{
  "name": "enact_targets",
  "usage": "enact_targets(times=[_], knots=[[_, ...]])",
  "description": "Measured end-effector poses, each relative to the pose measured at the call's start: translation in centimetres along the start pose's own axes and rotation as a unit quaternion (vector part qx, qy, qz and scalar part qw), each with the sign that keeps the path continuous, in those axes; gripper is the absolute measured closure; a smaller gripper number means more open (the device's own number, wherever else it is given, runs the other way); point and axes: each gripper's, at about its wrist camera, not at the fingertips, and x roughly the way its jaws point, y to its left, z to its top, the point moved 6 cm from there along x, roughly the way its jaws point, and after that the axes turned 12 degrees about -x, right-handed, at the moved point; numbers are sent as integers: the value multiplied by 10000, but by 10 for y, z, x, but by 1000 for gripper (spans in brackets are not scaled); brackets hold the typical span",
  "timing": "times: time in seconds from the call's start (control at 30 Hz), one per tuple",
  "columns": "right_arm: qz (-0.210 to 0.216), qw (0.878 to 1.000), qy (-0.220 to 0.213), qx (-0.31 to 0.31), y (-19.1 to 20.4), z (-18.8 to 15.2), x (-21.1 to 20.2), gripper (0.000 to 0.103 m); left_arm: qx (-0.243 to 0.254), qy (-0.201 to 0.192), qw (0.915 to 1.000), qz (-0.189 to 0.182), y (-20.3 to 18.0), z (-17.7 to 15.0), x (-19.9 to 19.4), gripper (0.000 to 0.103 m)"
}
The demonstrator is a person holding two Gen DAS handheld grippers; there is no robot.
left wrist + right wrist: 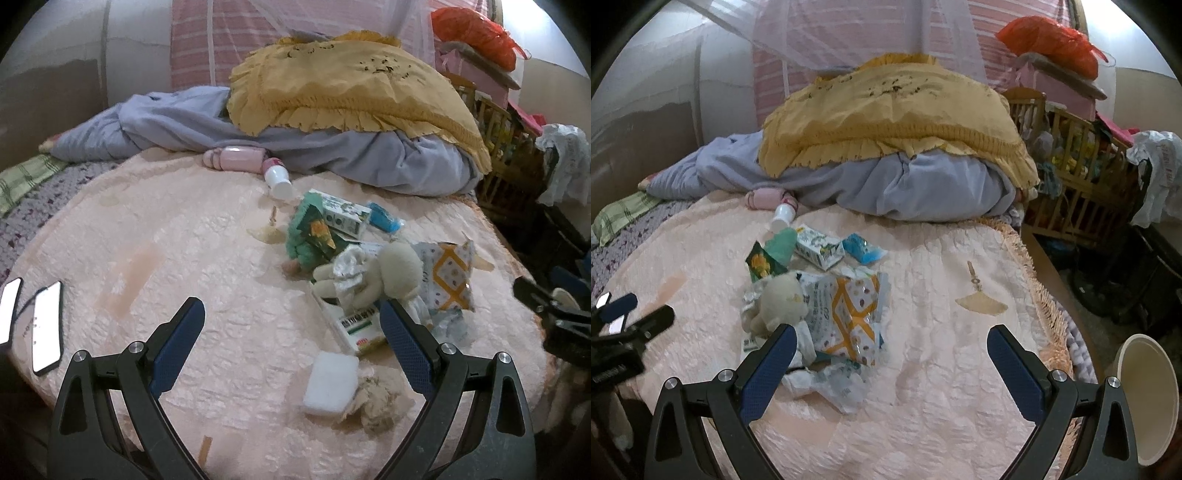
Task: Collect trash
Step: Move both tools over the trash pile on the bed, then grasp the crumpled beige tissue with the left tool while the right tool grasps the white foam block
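A heap of trash lies on the pink bedspread (pixel 166 258): an orange-patterned wrapper (pixel 448 275) (pixel 851 314), a medicine box (pixel 360 330), a white-green carton (pixel 341 216) (pixel 818 249), a blue packet (pixel 384 218) (pixel 862 249), a green wrapper (pixel 314 232) (pixel 761 264), a white sponge (pixel 330 384) and a crumpled brown tissue (pixel 376 404). A cream soft toy (pixel 391 273) (pixel 781 301) lies in the heap. My left gripper (pixel 291 317) is open and empty, left of the heap. My right gripper (pixel 892 343) is open and empty, just right of the heap.
A white bottle (pixel 279 179) and a pink case (pixel 236 158) lie near the grey quilt (pixel 332 147) under a yellow pillow (pixel 351 85). Two phones (pixel 46 326) lie at the bed's left edge. A cream bin (pixel 1148 395) stands right of the bed. A wooden crib (pixel 1082 166) stands beyond.
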Motion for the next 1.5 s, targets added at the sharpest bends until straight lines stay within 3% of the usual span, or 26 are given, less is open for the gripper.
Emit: enact_targets(times=[0.23,0.43,0.53,0.63,0.73,0.8,0.87,1.07,1.17,1.3,1.43,1.5], knots=[[207,9991,345,-91,-6,-23,13,1,293,483,9976,-387,-3,-19,-13,7],[490,9974,474,-242,0,-38,18,1,728,1135,9881,-739,-17,-57,-9,7],[492,9967,541,-360,5,-40,22,9,1005,1243,9835,-843,-31,-71,-7,8],[534,9963,593,-328,4,-43,24,13,1138,1407,9789,-951,-44,-80,4,22],[613,9959,620,-223,0,-46,24,13,1220,1629,9739,-1005,-54,-87,23,44],[622,9960,614,-176,-3,-46,23,13,1263,1764,9712,-984,-58,-91,34,68],[665,9957,634,-148,-5,-46,23,13,1252,1906,9690,-952,-58,-95,43,85],[1000,9931,581,-206,9,-38,19,13,372,1887,9686,-1576,-30,-56,13,87],[1274,9896,593,-299,30,-35,23,13,222,1632,9755,-1458,-11,-34,-2,87],[2085,9752,720,-169,71,-34,31,13,32,1273,9876,-921,25,-11,-8,87],[2899,9525,894,-277,130,-34,44,30,-297,1225,9905,-555,59,-6,-1,87],[3144,9441,940,-309,152,-31,51,31,-361,1181,9913,-453,69,-8,3,87]])
